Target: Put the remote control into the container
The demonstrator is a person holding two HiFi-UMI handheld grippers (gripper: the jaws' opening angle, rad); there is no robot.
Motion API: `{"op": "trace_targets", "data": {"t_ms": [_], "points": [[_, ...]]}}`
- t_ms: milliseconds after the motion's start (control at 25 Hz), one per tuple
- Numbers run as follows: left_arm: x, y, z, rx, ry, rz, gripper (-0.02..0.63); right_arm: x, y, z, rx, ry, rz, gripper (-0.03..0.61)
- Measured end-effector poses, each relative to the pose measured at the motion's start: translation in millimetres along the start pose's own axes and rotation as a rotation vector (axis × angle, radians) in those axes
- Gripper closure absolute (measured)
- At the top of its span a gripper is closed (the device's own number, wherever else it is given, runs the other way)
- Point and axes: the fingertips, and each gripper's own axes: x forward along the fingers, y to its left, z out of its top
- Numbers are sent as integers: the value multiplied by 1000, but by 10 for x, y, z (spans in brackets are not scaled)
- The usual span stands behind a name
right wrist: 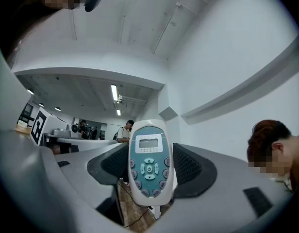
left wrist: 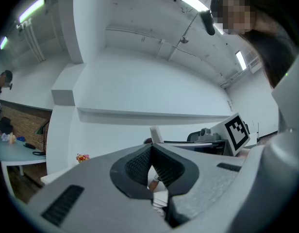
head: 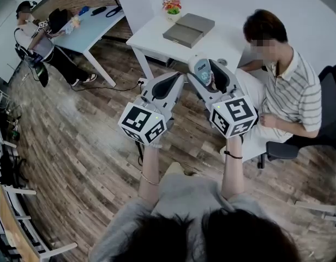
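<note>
The white and blue-green plastic remote control (right wrist: 148, 164) is pinched between the two jaws of the right gripper (head: 210, 75). Its long side runs the same way as the jaws, and its top end pokes out past their tips. The left gripper (head: 171, 86) has its jaws pressed together with nothing in them. The flat grey box container (head: 188, 29) sits on a white table (head: 151, 37). The remote is up in the air on the near side of the box, well apart from it. I think the right gripper must reach forward and down to the box.
</note>
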Motion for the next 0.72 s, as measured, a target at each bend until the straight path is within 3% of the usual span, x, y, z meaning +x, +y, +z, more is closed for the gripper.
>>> {"op": "trace_targets", "data": {"t_ms": [320, 720], "points": [[-62, 9, -24, -12, 2, 14, 611, -5, 2, -13, 15, 4, -13, 293], [49, 158, -266, -58, 57, 31, 611, 99, -114, -372, 71, 79, 4, 293]]}}
